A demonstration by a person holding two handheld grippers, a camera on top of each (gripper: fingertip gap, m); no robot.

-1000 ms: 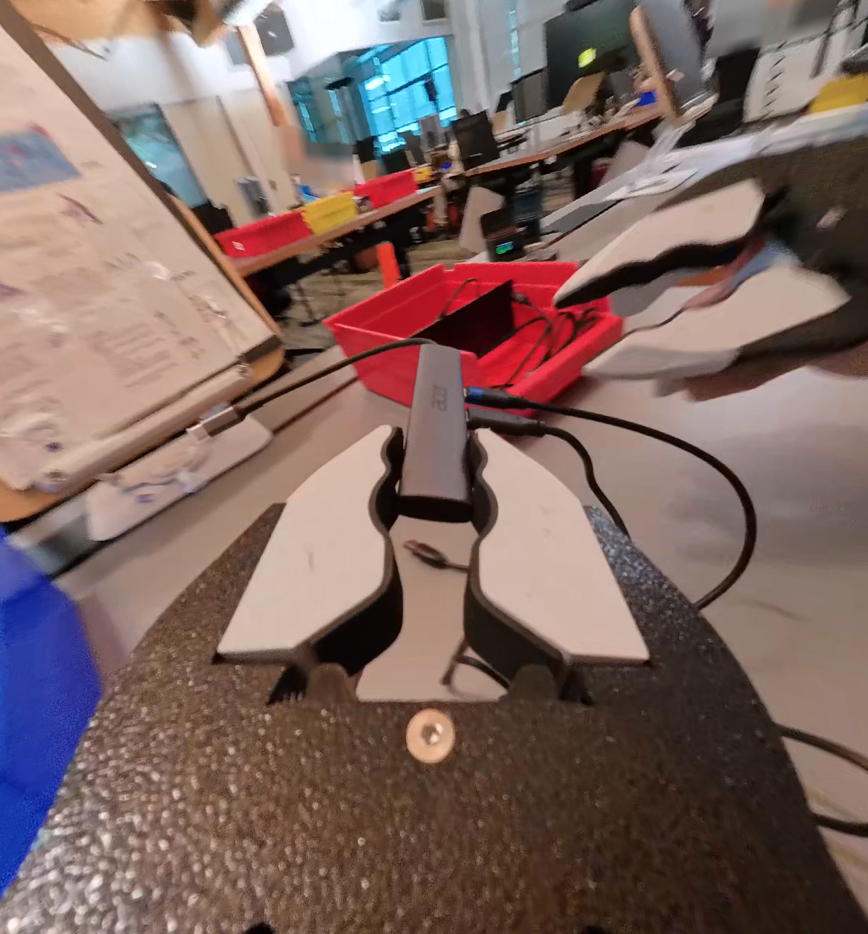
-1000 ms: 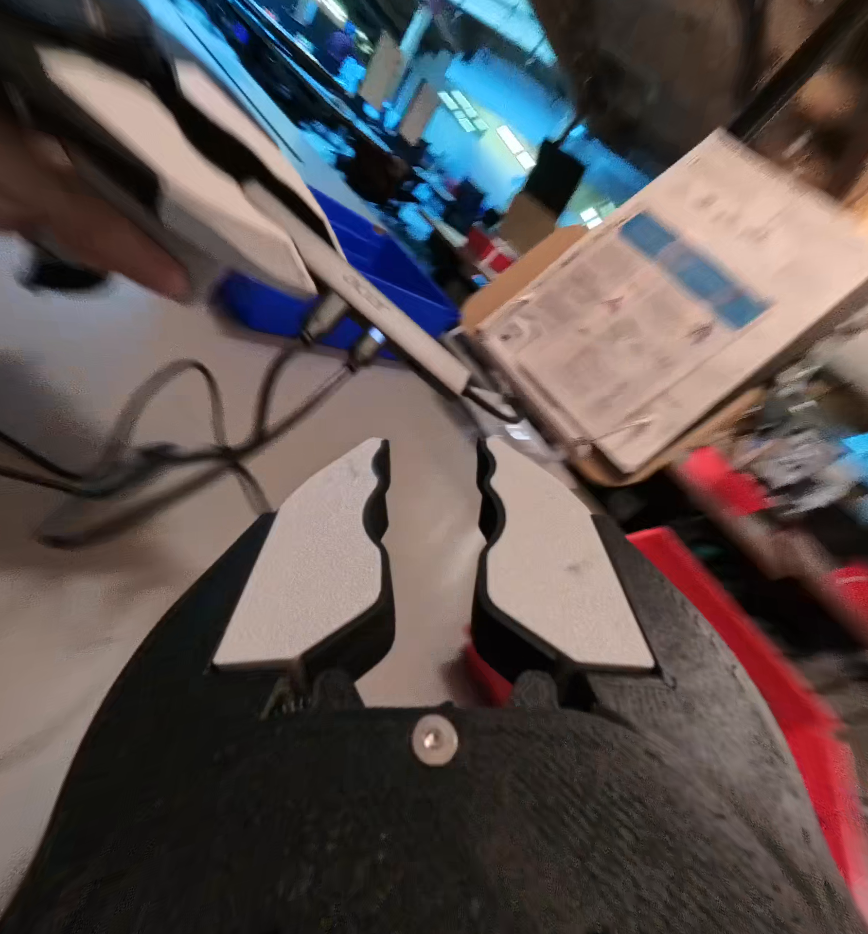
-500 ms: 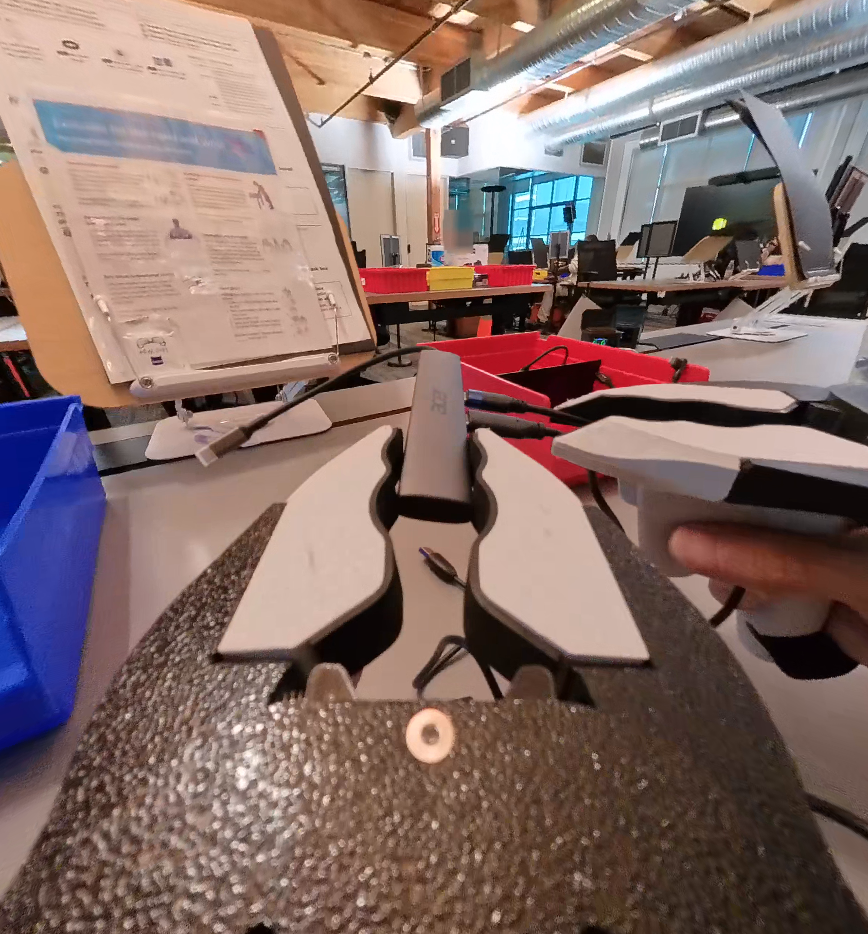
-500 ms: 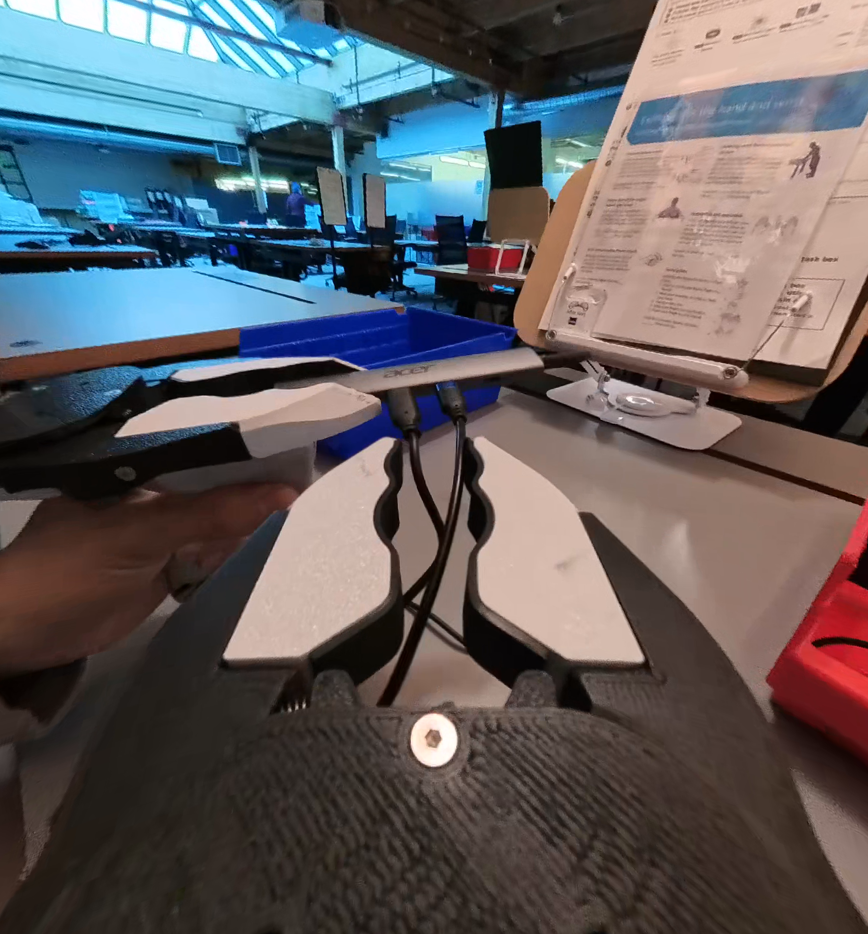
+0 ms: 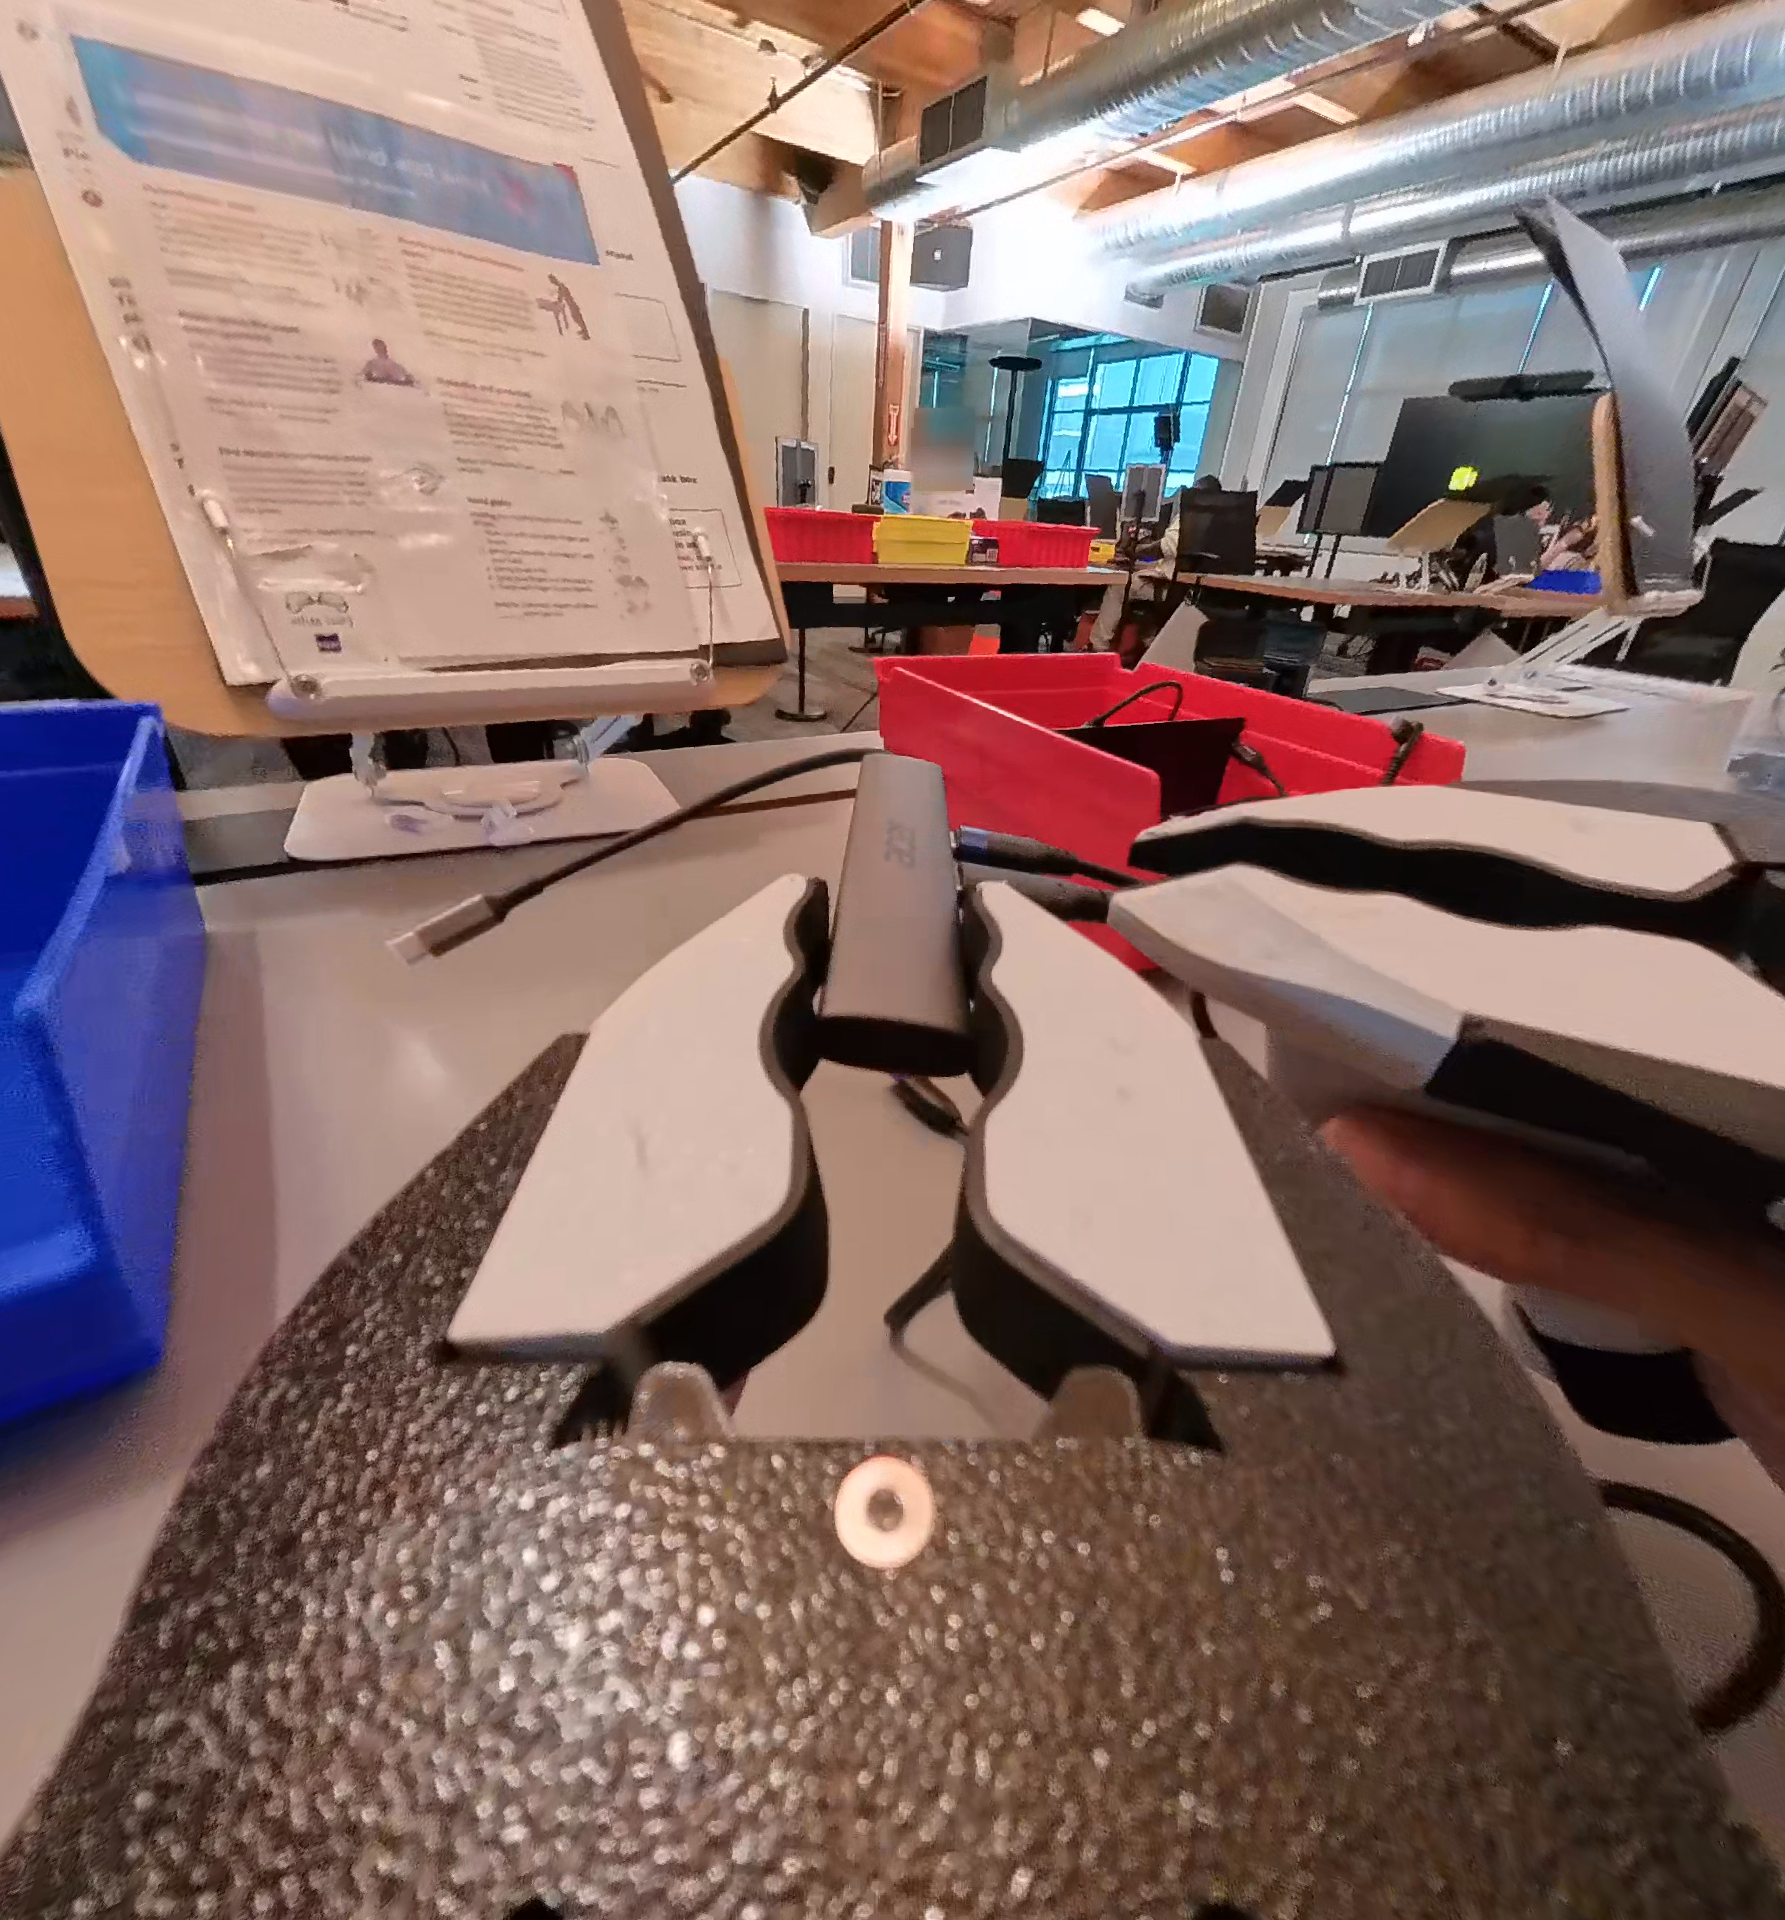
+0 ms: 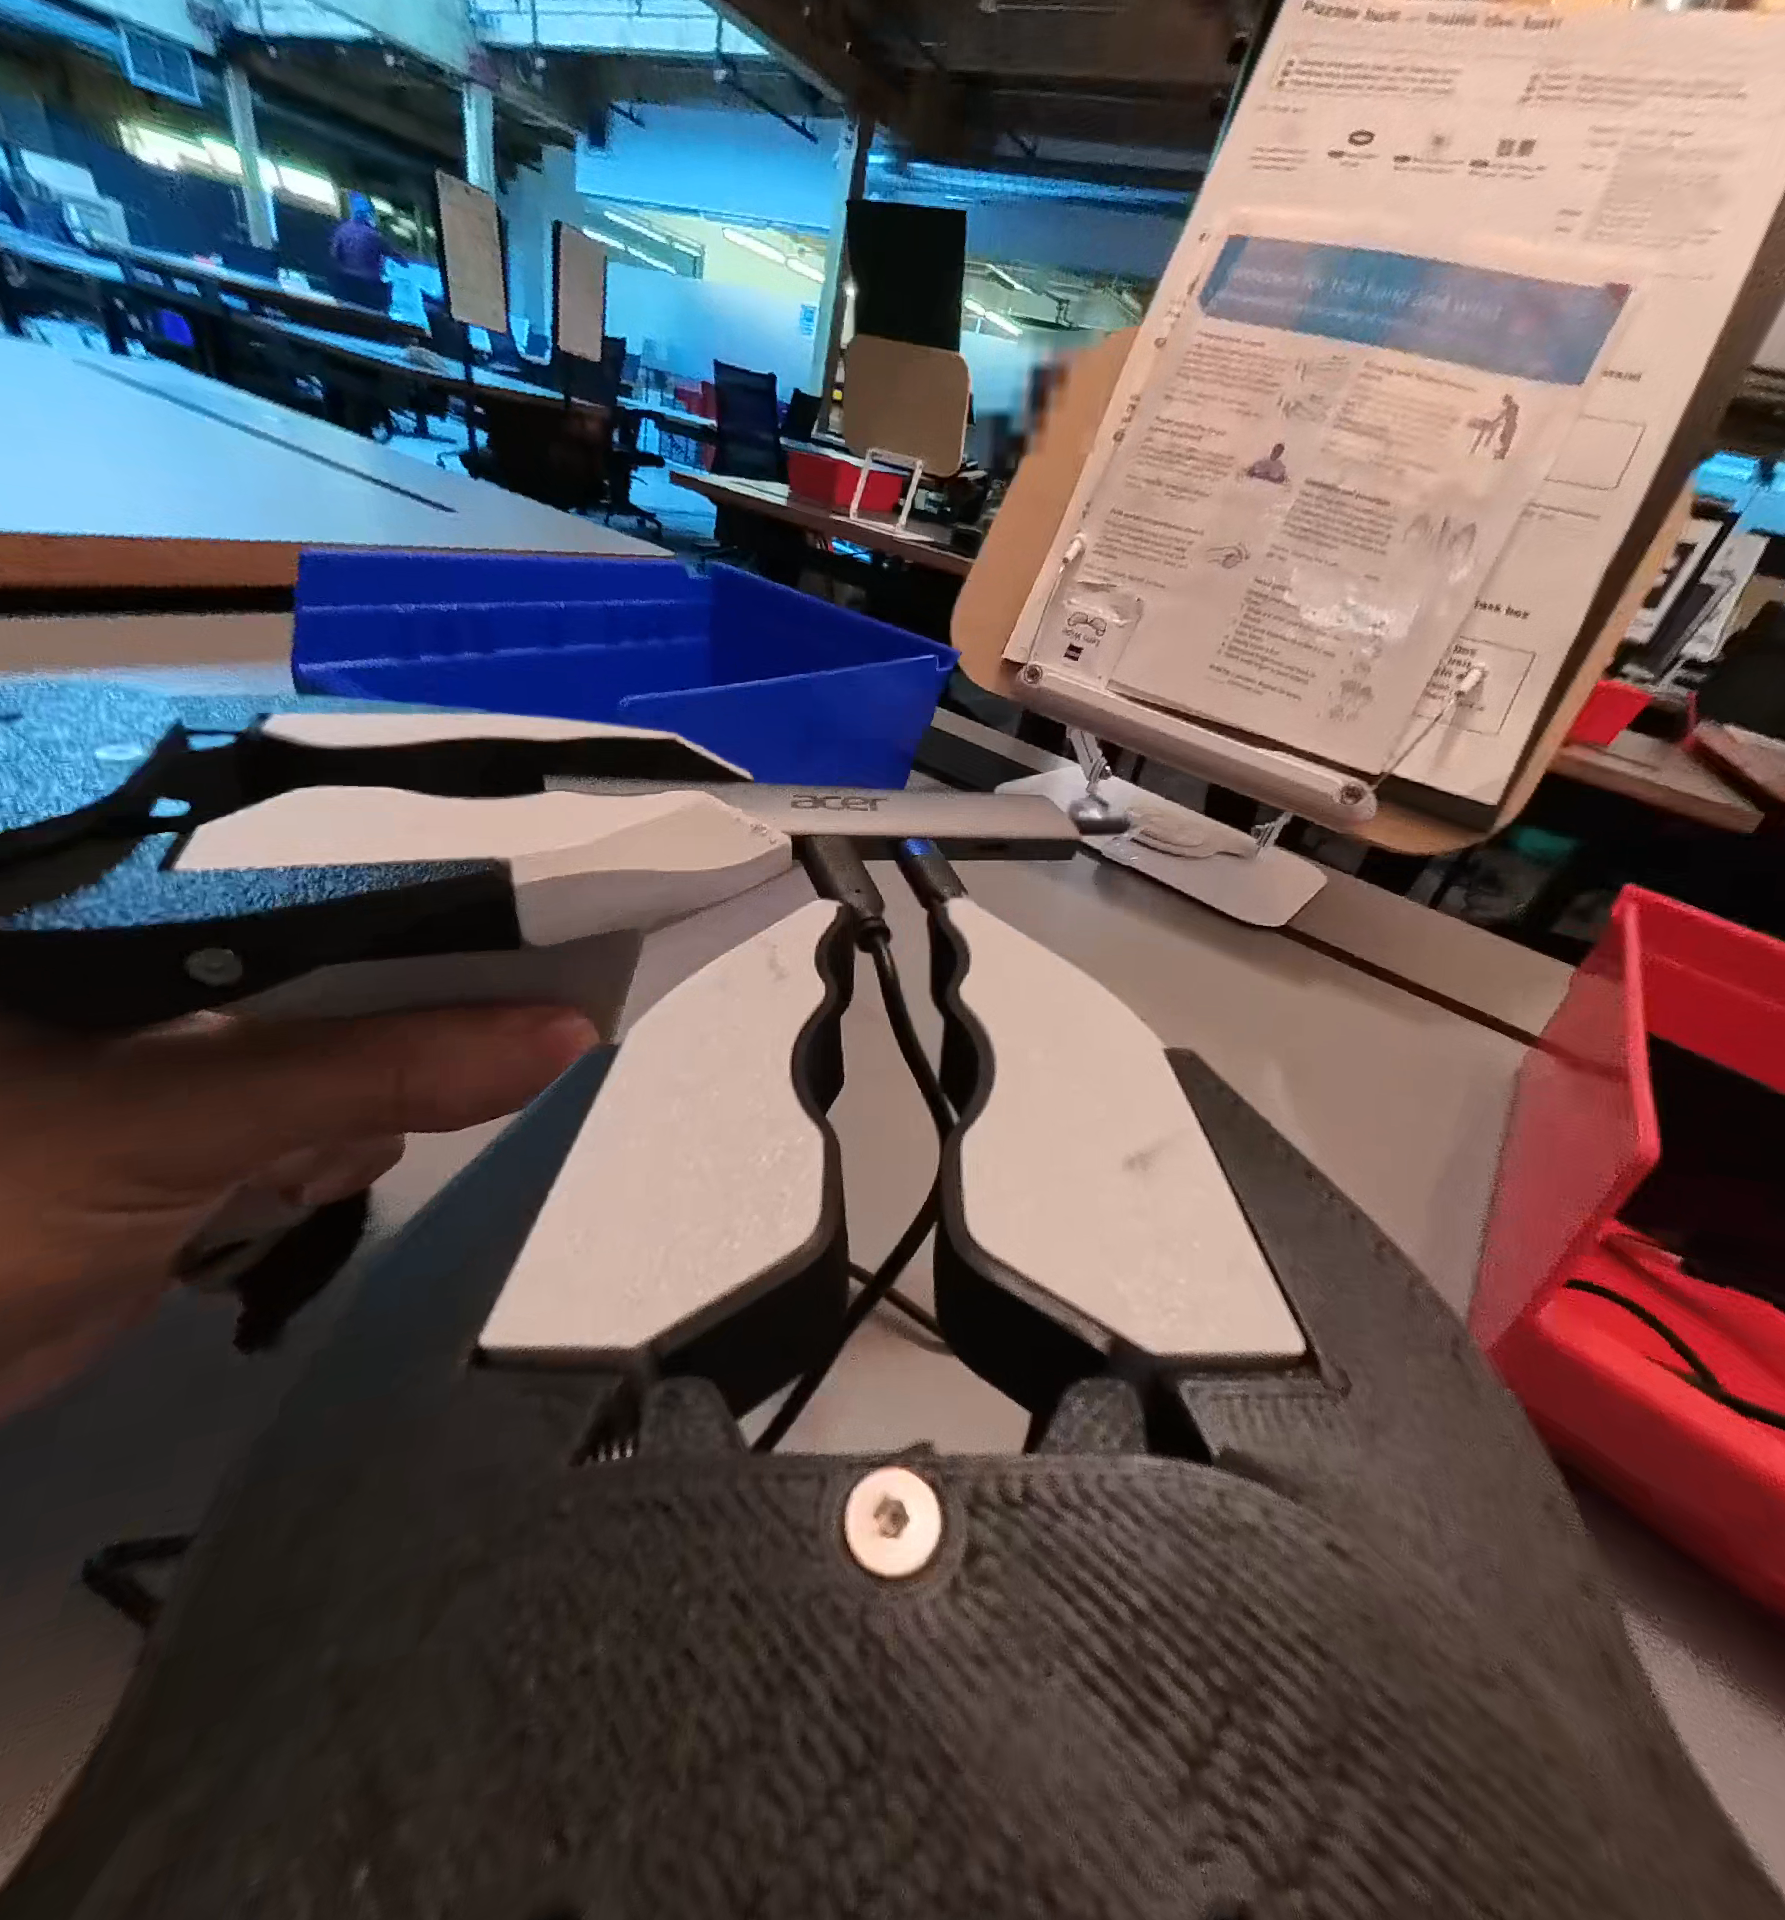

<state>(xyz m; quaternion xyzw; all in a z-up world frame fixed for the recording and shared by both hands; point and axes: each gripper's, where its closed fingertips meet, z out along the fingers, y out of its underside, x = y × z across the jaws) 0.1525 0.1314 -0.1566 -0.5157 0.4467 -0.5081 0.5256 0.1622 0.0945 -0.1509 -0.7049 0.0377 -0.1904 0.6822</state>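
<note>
This is a large open-plan lab or workshop hall. Exposed silver ducts (image 5: 1439, 125) run under a timber ceiling, and long rows of tables (image 5: 950, 574) carry monitors (image 5: 1490, 457) and office chairs. On the near worktop (image 5: 368, 1029) stand a blue bin (image 5: 67, 997), a red bin (image 5: 1033, 769) and a printed instruction sheet on a stand (image 5: 400, 343).

Facing wrist views — close, sharing the grey hub (image 5: 896, 914).

A grey table (image 5: 368, 1049) carried a document stand (image 5: 472, 805), with a blue bin (image 5: 46, 1018) to its left and a red bin (image 5: 1033, 790) to its right.
</note>
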